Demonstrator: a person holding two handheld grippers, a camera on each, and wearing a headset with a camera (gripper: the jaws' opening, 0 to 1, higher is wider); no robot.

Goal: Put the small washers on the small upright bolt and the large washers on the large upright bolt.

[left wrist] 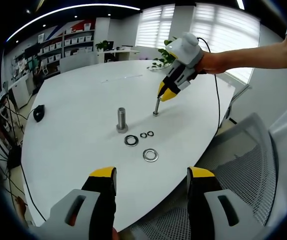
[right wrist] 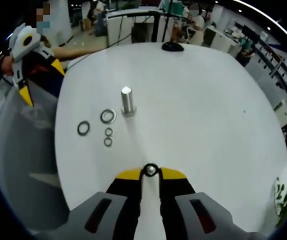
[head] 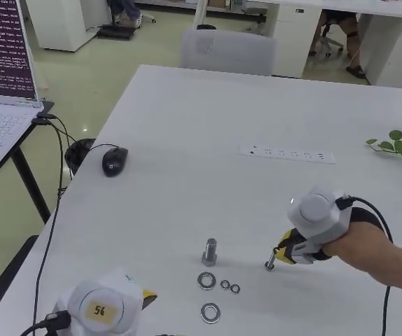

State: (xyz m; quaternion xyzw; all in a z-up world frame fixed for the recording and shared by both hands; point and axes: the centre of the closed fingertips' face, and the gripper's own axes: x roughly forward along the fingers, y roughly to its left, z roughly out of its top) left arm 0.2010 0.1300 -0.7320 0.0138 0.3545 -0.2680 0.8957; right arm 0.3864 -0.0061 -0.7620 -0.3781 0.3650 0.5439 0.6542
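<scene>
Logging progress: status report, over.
Left gripper open; right gripper shut on small bolt. Large washers, small washers loose beside large bolt, none on. Nothing blocking.

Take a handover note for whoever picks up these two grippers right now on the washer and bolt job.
Right gripper: shut on the small bolt, which stands on the table.
Left gripper: open, holding nothing, low near the table edge.
Large bolt stands upright; two large washers and two small washers lie flat beside it.
Done: no washer on a bolt yet. Left: all four washers.
</scene>
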